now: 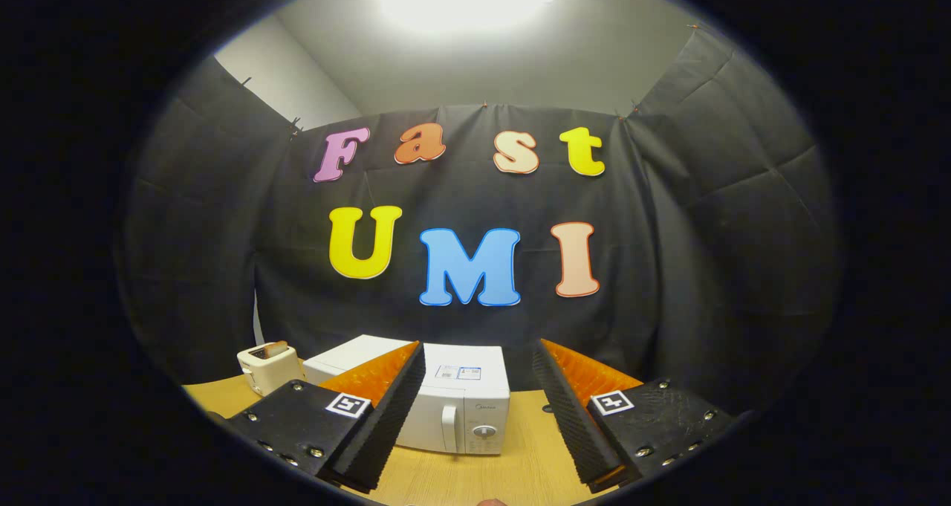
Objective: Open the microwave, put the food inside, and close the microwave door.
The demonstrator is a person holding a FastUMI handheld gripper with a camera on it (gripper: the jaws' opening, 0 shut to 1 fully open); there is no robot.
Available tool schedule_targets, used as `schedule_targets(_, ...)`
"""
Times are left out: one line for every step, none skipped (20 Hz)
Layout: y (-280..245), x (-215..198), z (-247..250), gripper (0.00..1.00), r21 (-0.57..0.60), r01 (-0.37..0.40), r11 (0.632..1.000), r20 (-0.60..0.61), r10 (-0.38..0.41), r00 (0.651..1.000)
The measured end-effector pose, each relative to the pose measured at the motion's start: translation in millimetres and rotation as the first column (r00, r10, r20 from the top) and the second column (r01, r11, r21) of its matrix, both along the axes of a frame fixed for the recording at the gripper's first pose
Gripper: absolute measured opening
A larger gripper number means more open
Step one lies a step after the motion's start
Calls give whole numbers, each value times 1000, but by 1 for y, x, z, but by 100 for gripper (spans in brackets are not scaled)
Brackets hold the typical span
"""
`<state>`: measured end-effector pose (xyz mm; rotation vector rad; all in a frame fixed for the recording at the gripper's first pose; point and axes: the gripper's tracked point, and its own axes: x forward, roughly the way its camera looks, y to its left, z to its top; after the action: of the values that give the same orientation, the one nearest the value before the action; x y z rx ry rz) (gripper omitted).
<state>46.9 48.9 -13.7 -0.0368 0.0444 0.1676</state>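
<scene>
Jaws: we record them spread wide, nothing between the pads, the gripper [479, 417] raised above a wooden table [513, 469]. Microwave [446, 398]: white, door closed, standing on the table beyond the fingers, seen through the gap and partly hidden behind the left finger [386, 409]; its handle [449, 428] and dial [484, 432] face us. Toaster [269, 366]: cream, just beside the microwave's left side, near the black cloth wall [669, 268].
</scene>
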Motion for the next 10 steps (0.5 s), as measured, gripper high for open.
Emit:
schedule_targets(2,6,-6,92,1,-9,1000,-12,9,1000)
schedule_targets(4,12,-11,92,2,-18,1000,-24,18,1000)
schedule_targets(8,18,-18,92,2,-29,1000,-36,29,999)
schedule_targets(11,24,-23,92,-1,-38,999,-48,38,998)
schedule_targets(14,31,-30,92,-6,-45,999,-60,45,997)
schedule_targets(16,37,-37,92,-8,-51,999,-73,51,996)
schedule_targets(20,43,-45,93,-6,-59,998,-85,59,995)
schedule_targets(23,50,-51,93,-4,-66,998,-98,66,993)
schedule_targets(27,56,-61,93,-2,-76,997,-117,75,990)
schedule_targets(30,62,-71,92,1,-83,997,-139,83,987)
